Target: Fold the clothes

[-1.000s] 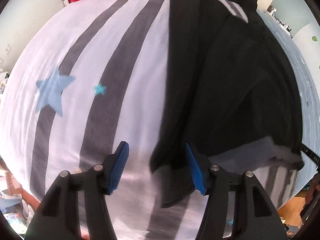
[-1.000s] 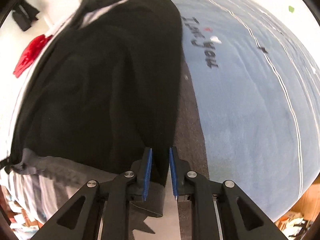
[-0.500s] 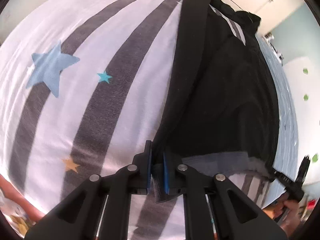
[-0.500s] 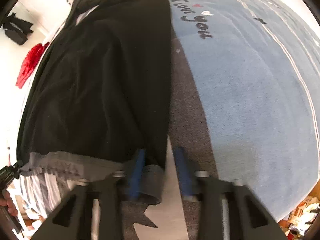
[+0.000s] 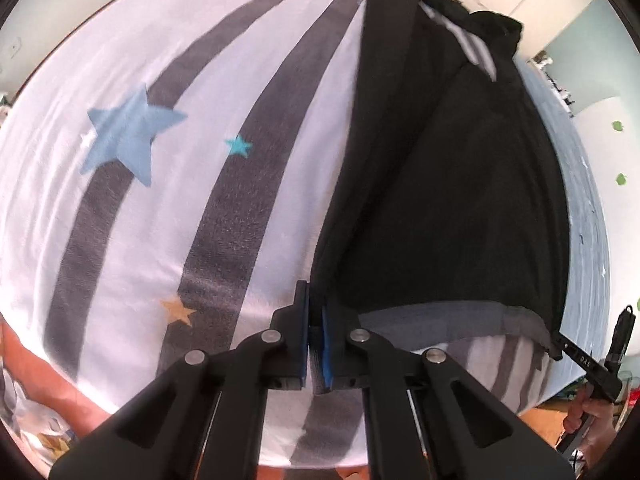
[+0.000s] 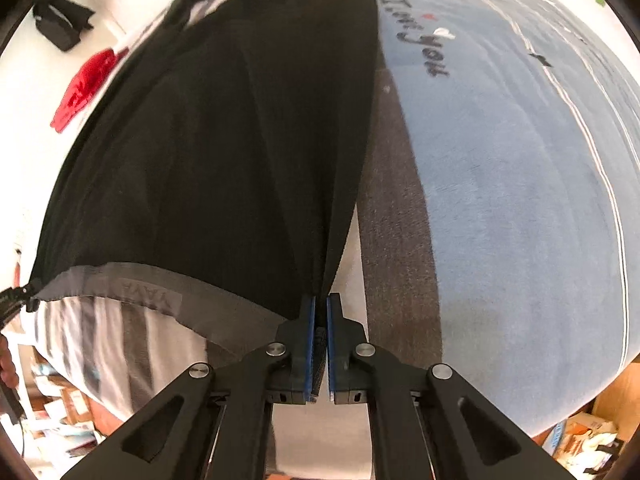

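Observation:
Black trousers (image 5: 440,200) with a grey waistband (image 5: 440,322) lie lengthwise on the bed, legs running away from me. My left gripper (image 5: 316,344) is shut on the waistband's left corner. My right gripper (image 6: 319,344) is shut on the waistband's right corner. The trousers fill the left half of the right wrist view (image 6: 208,152), with the grey waistband (image 6: 140,292) stretched taut and lifted between the two grippers. The right gripper also shows at the edge of the left wrist view (image 5: 588,364).
The bed has a white sheet with grey stripes and stars (image 5: 160,160) on the left and a blue blanket with lettering (image 6: 520,160) on the right. A red garment (image 6: 82,88) lies at the far end. Clutter lies on the floor by the bed's near edge (image 6: 60,420).
My left gripper went from open to shut on the waistband's left corner. My right gripper opened briefly, then shut on the right corner. The waistband is now raised and stretched.

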`<action>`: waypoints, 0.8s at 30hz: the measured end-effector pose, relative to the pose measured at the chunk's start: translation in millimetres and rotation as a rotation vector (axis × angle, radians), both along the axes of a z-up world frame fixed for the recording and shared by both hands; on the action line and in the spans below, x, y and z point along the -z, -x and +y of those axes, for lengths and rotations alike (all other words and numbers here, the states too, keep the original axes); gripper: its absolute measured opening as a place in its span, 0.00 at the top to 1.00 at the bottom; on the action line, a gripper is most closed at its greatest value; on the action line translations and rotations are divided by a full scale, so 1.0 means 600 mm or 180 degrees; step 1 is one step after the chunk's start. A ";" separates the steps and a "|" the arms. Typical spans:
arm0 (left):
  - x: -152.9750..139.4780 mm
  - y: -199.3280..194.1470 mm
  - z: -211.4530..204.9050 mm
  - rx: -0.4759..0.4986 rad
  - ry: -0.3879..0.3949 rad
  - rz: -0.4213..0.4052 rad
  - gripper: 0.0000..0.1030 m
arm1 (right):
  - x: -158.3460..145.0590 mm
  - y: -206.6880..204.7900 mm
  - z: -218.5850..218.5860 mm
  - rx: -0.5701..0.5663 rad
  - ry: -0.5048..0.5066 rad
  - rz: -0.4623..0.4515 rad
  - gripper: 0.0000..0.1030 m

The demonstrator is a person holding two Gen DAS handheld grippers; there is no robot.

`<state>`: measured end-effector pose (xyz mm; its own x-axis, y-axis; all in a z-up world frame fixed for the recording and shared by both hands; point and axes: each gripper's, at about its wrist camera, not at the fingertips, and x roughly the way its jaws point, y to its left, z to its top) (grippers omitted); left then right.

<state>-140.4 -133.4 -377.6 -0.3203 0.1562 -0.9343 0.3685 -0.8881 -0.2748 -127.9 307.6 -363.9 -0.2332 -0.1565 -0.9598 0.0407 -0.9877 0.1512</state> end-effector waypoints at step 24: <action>-0.224 0.086 0.291 0.1340 0.0075 0.1061 0.97 | -0.039 0.006 0.009 -0.0026 0.0627 0.0075 0.91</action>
<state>-192.0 41.2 -243.4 -0.5145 0.3154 -0.7974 -0.1249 -0.9476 -0.2942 -131.4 313.1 -340.3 -0.2533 -0.3426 -0.9047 0.0543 -0.9388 0.3403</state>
